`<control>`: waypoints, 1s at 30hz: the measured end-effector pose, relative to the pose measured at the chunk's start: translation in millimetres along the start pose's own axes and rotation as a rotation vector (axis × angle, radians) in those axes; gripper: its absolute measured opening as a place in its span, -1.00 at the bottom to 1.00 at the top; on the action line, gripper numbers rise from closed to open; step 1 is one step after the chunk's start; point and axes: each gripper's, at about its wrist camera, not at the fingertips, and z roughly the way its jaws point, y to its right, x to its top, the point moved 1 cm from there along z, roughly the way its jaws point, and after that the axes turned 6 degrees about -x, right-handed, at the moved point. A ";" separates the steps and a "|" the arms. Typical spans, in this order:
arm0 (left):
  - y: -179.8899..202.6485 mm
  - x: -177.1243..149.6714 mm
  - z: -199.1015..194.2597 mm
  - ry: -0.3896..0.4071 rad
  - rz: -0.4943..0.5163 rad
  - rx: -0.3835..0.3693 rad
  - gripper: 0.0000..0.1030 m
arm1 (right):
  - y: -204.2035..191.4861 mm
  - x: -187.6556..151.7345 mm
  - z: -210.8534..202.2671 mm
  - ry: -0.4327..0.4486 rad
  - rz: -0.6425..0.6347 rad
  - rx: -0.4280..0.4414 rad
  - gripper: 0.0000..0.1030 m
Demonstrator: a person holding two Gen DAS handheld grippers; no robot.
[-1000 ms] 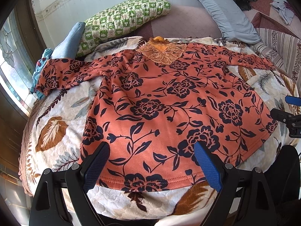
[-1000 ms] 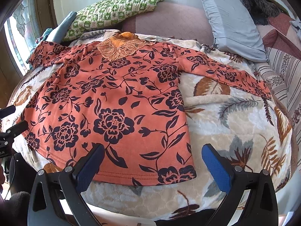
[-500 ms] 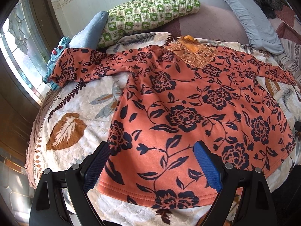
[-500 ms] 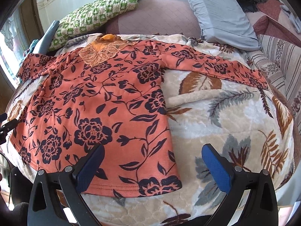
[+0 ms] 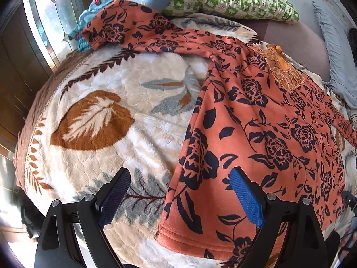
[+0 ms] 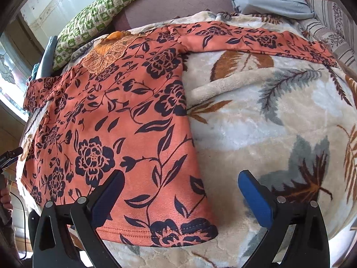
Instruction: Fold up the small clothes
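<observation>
Orange floral top lies flat on blanket — left claw, right claw gape wide, empty.

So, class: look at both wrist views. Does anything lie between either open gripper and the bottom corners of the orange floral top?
Nothing visible does. The orange floral top lies flat on the leaf-print blanket, with each hem corner bare between the open left gripper and right gripper. The pillows sit beyond the collar.

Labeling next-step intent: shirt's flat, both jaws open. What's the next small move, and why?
Probably lower both grippers onto the hem corners. The orange floral shirt lies spread unfolded on the blanket; the left gripper and right gripper each straddle a bottom corner, jaws open and holding nothing.
</observation>
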 end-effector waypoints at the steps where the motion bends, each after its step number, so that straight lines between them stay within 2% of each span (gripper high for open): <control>1: -5.5 -0.9 5.4 -0.020 -0.009 -0.011 0.76 | -5.2 -2.5 4.2 -0.010 -0.025 0.003 0.84; 2: -9.6 -2.6 12.2 -0.042 -0.022 -0.014 0.76 | -10.1 -5.0 8.3 -0.023 -0.046 0.000 0.72; 4: -18.3 -4.7 22.6 -0.068 -0.049 -0.030 0.75 | -18.3 -9.0 9.4 -0.012 -0.091 -0.033 0.68; 6: -28.5 -5.6 29.8 -0.084 -0.089 -0.060 0.75 | -20.9 -10.8 7.6 0.004 -0.112 -0.028 0.57; 7: -33.3 -7.2 33.8 -0.100 -0.120 -0.091 0.75 | -20.3 -11.2 6.1 0.012 -0.113 -0.025 0.39; 9: -36.4 -7.6 35.8 -0.090 -0.129 -0.104 0.75 | -18.1 -10.3 4.2 0.023 -0.111 -0.009 -0.01; 10: -36.2 -6.6 36.0 -0.085 -0.126 -0.113 0.65 | -16.7 -9.5 3.5 0.023 -0.111 -0.009 -0.47; 11: -35.7 -5.9 35.1 -0.080 -0.128 -0.129 0.46 | -15.5 -8.9 2.7 0.021 -0.111 0.000 -0.83; 12: -35.2 -4.9 34.5 -0.077 -0.129 -0.142 -0.16 | -13.7 -8.1 1.1 0.017 -0.102 0.028 -0.86; 13: -34.2 -5.2 34.5 -0.091 -0.133 -0.159 -0.64 | -12.2 -7.6 -2.3 0.021 -0.093 0.041 -0.87; 15: -36.1 -8.6 28.9 -0.099 -0.165 -0.184 -0.74 | -9.1 -7.3 -17.2 0.040 -0.066 0.097 -0.88; 17: -37.3 -14.9 10.0 -0.072 -0.179 -0.207 -0.78 | -3.6 -9.8 -38.7 0.076 -0.036 0.155 -0.89; 18: -37.2 -18.4 0.1 -0.057 -0.178 -0.195 -0.78 | -0.6 -12.0 -46.5 0.088 -0.030 0.162 -0.89; 21: -47.2 -25.0 -0.5 -0.059 -0.164 -0.092 -0.77 | 9.1 -19.8 -40.7 0.048 -0.018 0.134 -0.90; 24: -54.7 -29.7 14.3 -0.094 -0.173 -0.042 -0.72 | 15.0 -31.3 -11.3 -0.034 -0.016 0.071 -0.94; 27: -50.6 -25.3 8.3 -0.087 -0.162 -0.057 -0.70 | 16.3 -30.7 -14.0 -0.016 -0.003 0.089 -0.91; 28: -47.5 -25.5 0.3 -0.083 -0.147 -0.074 -0.70 | 18.2 -29.3 -18.2 -0.007 0.004 0.106 -0.82; 30: -40.5 -20.0 -19.2 -0.053 -0.109 -0.097 -0.68 | 27.9 -22.8 -29.9 0.030 0.028 0.119 -0.82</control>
